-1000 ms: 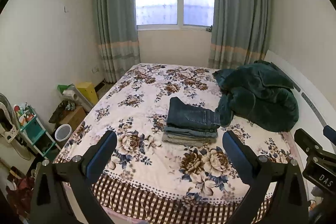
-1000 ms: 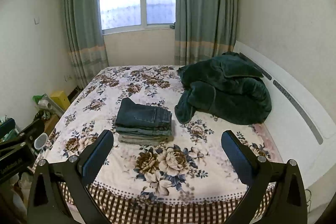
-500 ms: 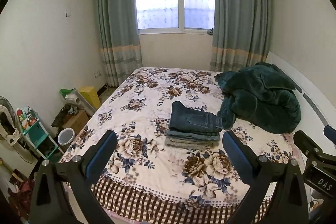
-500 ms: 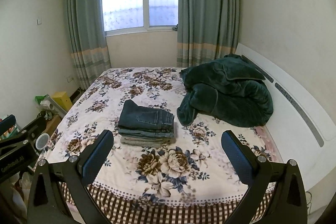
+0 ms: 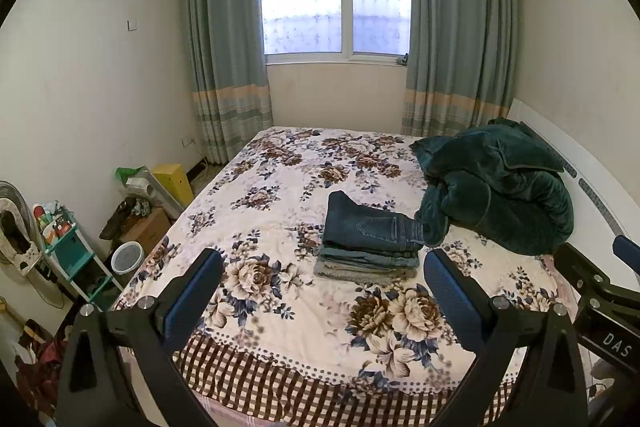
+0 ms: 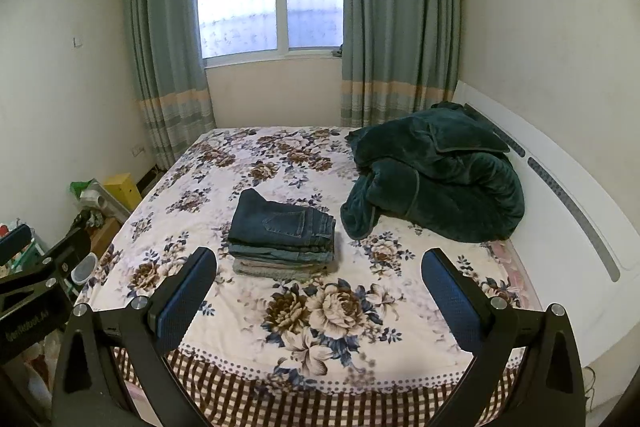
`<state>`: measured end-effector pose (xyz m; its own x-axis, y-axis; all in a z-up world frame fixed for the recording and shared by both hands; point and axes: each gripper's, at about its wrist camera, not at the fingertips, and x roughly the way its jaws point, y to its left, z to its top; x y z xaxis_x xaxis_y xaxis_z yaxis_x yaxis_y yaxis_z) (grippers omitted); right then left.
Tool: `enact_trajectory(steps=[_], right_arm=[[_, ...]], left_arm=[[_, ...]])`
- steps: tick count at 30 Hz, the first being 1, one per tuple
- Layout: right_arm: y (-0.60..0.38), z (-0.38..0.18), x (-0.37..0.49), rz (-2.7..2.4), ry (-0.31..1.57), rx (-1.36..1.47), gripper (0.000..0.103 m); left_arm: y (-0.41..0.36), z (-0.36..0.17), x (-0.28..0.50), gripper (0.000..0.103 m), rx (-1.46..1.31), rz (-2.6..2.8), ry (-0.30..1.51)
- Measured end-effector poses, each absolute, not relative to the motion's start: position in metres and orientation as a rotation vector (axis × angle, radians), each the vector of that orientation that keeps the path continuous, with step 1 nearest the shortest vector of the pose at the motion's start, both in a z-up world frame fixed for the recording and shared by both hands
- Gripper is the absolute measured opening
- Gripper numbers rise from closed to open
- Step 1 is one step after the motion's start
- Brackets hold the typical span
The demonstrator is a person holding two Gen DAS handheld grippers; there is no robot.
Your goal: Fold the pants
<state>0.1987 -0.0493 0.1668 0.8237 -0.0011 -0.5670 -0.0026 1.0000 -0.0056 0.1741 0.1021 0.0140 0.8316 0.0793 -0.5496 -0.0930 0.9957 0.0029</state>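
Pants (image 5: 370,227) folded atop stack, ahead of both claws, on bed (image 5: 280,307) | left claw (image 5: 322,285) wide open, empty | right claw (image 6: 318,285) wide open, empty | risk: green blanket (image 6: 436,179) touching stack could snag, toppling it

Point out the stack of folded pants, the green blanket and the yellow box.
stack of folded pants (image 6: 282,229), right wrist view, top jeans.
green blanket (image 6: 436,183), right wrist view, middle of the heap.
yellow box (image 5: 173,179), left wrist view, front face.
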Motion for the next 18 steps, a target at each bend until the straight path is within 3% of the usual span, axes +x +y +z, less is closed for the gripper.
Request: enact_trajectory(steps=[18], right_arm=[[-0.0470, 0.1664, 0.1994, 0.012, 0.606, -0.007, 0.103]], left_arm=[[0.0993, 0.0110, 0.1665, 0.103, -0.025, 0.100, 0.578]])
